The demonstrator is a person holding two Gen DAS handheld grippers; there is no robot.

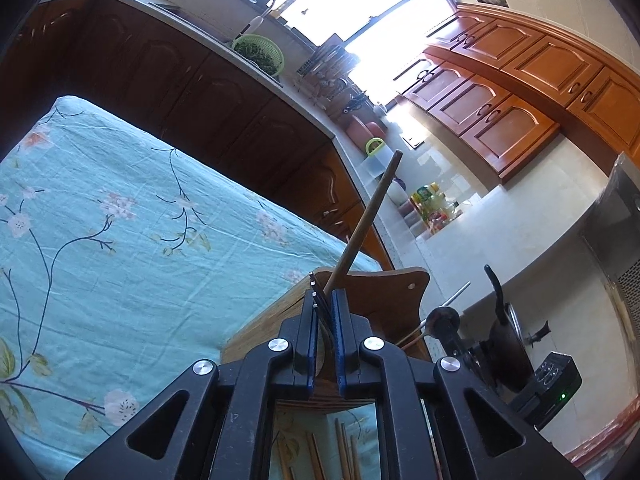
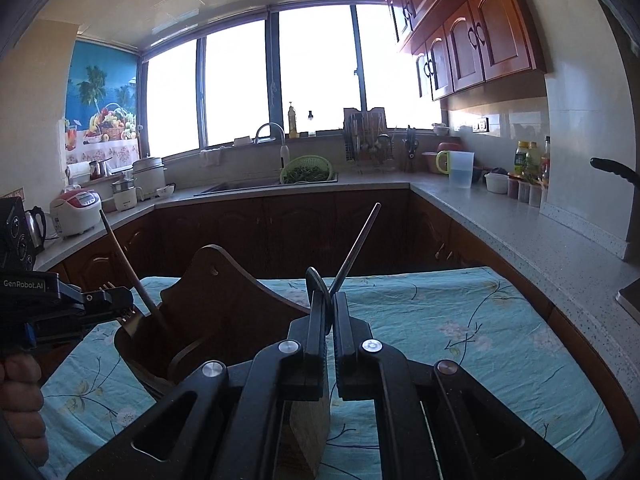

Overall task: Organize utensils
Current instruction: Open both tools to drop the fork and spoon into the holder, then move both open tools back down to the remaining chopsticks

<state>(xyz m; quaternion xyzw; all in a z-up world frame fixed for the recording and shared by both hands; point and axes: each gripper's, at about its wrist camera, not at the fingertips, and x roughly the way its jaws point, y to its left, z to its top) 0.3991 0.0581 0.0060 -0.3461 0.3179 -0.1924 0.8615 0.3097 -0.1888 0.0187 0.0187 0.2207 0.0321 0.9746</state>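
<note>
Currently the fork (image 1: 320,300) is clamped in the left gripper (image 1: 325,312) above the wooden holder (image 2: 208,304); right gripper (image 2: 329,312) is clenched on the spoon (image 2: 318,286). Both utensils: rigid, light, slippery metal; grip recommended mid-handle.

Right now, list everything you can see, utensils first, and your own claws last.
fork: one, metal, gripped in left claw
spoon: one, metal, gripped in right claw
long-handled utensil: one, brown wood, standing in holder
chopsticks: several, wooden, lying on tablecloth
holder: one, dark wood, on tablecloth
tablecloth: one, teal floral, over table
colander: one, green, at sink
left claw: black, blue pads, shut
right claw: black, shut
</note>
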